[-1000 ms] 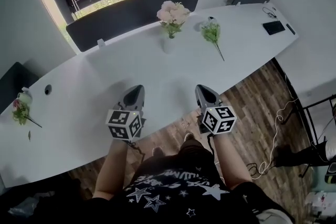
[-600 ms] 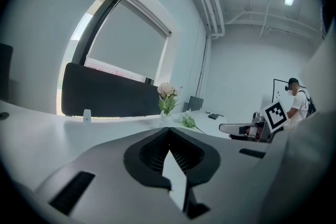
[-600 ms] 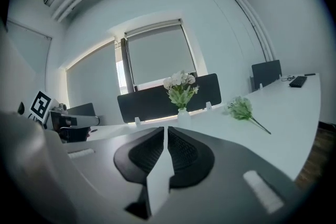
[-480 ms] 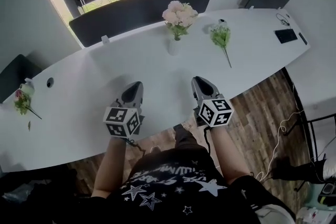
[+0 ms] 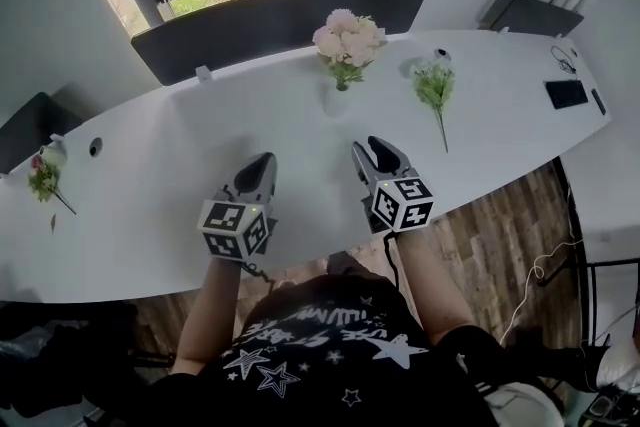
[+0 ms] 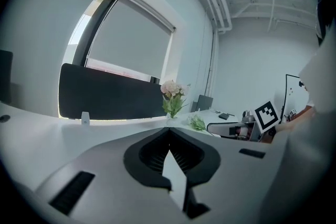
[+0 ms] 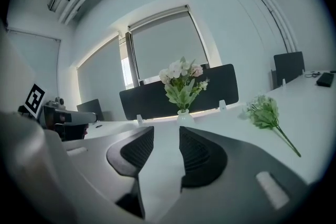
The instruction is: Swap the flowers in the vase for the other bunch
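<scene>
A pale pink bunch (image 5: 348, 39) stands in a small white vase (image 5: 335, 100) at the far middle of the long white table (image 5: 150, 185); the right gripper view shows the bunch (image 7: 182, 81) and vase (image 7: 184, 117) straight ahead. A green-white bunch (image 5: 436, 87) lies flat to the vase's right, also seen as a loose bunch (image 7: 265, 112). My left gripper (image 5: 264, 161) is shut and empty over the near table. My right gripper (image 5: 373, 149) hovers short of the vase, its jaws opening with nothing between them.
A third small bunch (image 5: 43, 177) lies at the table's far left end. A dark screen (image 5: 280, 20) runs along the table's back edge. A phone (image 5: 567, 94) and pen lie at the far right. Wooden floor shows past the near edge.
Both grippers have moved forward over the table toward the vase. The right gripper's jaws, shut before, now stand apart. The left gripper has stayed shut.
</scene>
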A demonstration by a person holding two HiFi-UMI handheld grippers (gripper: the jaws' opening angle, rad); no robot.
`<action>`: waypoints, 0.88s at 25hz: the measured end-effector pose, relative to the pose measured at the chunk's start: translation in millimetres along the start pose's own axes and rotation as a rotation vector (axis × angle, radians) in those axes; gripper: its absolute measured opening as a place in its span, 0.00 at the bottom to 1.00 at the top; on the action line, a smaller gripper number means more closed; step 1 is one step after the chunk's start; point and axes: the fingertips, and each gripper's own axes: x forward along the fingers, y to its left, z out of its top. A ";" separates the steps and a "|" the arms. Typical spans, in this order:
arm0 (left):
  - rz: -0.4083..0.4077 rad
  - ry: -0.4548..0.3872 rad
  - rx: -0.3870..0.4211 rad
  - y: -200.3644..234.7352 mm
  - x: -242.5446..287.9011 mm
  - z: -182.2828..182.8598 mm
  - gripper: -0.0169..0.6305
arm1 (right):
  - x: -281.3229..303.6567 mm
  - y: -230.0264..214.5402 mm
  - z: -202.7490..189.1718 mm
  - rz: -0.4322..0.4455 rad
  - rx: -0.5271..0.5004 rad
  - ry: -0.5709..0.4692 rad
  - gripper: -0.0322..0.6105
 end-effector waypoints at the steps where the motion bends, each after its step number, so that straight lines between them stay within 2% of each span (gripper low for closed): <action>1: 0.003 0.001 -0.002 -0.6 5.4 0.2 0.04 | 4.8 -3.4 0.6 0.013 0.001 0.005 0.26; 3: 0.012 0.003 -0.005 -1.2 15.9 0.7 0.04 | 15.3 -10.6 0.4 0.041 0.007 0.021 0.38; 13: 0.030 -0.020 0.006 -5.3 62.4 10.1 0.04 | 61.1 -37.0 -8.6 0.125 0.001 0.088 0.62; 17: 0.059 -0.037 0.013 -0.9 79.2 14.9 0.04 | 78.4 -44.7 -10.7 0.149 -0.037 0.107 0.64; 20: 0.074 -0.053 -0.015 1.9 91.2 16.9 0.04 | 86.8 -44.4 -9.9 0.169 -0.151 0.103 0.64; 22: 0.072 -0.063 -0.018 1.5 98.8 19.1 0.04 | 92.7 -45.1 -10.1 0.178 -0.188 0.103 0.63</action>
